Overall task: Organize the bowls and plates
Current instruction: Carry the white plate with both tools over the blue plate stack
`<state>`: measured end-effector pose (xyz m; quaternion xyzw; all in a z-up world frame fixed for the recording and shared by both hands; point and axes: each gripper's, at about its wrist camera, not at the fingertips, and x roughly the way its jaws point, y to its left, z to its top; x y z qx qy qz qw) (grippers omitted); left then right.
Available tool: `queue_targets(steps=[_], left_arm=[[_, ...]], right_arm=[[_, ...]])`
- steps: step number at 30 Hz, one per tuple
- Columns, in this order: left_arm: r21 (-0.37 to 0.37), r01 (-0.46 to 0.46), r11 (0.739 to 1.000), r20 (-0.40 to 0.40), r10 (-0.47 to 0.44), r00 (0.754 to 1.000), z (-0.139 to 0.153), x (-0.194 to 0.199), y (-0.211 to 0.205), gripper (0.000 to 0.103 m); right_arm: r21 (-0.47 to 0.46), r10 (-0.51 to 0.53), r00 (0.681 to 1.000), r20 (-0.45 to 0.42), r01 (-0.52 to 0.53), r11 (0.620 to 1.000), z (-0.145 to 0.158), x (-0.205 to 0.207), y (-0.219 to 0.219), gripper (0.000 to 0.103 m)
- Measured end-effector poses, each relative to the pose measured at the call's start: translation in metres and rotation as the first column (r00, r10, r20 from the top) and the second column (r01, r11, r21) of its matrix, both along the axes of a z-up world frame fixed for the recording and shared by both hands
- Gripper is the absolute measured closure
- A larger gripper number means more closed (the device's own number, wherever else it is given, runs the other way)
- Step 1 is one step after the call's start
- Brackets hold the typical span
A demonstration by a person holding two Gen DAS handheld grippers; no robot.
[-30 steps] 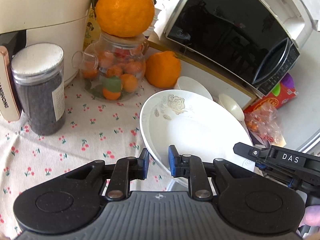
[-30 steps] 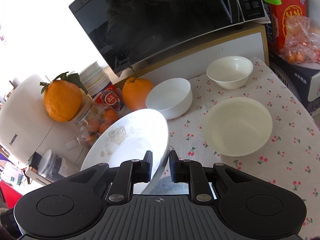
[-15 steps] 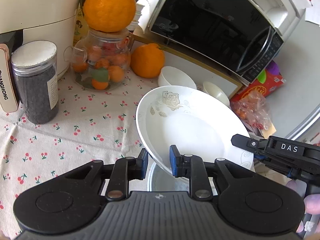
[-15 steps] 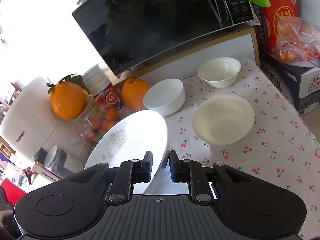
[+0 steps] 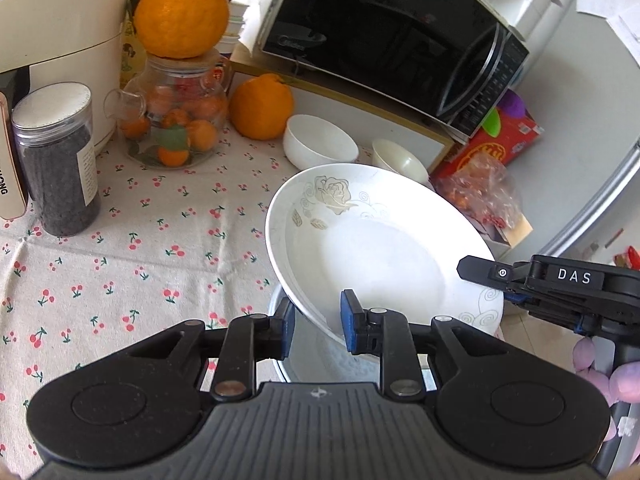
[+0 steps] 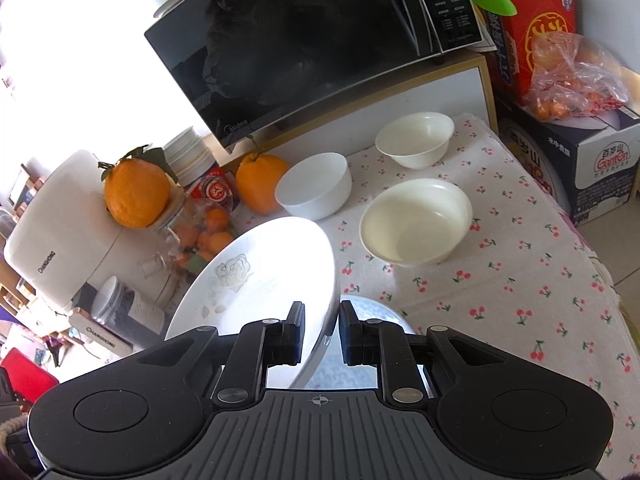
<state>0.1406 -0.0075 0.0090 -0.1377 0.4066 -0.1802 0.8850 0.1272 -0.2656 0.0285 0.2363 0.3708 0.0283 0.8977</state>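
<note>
Plate (image 5: 372, 248), white with a rose print, has lifted and tilted since before; left tongs (image 5: 316, 328) and right tongs (image 6: 320, 334) each pinch its rim.

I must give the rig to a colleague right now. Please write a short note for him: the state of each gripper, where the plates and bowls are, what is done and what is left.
Left gripper: jaws on the near rim of the white deep plate with a grey rose print, which is tilted, off the table.
Right gripper: jaws on the same plate's opposite rim.
Directly below: a pale patterned plate on the cherry-print tablecloth.
Three bowls stand apart, unstacked: white round bowl, large cream bowl, small cream bowl.
Done: rose plate lifted.
Left: probably set it on the lower plate, then gather the bowls.
</note>
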Motion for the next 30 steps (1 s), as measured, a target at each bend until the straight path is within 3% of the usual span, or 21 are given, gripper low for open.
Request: queue_targets(steps=[13,30], left_arm=[[0.034,0.062,0.997,-0.003,-0.062,0.998,-0.005,-0.014,-0.014,0.080],[0.120,0.091,0.989,-0.062,-0.084,0.995,-0.023,-0.012,-0.031,0.080]], right_arm=[[-0.026,-0.031,0.999,-0.042,0.030,0.999,-0.008,-0.019,-0.006,0.085],[-0.093,-0.071,0.977,-0.200,0.054,0.994,-0.037,-0.016,-0.003,0.085]])
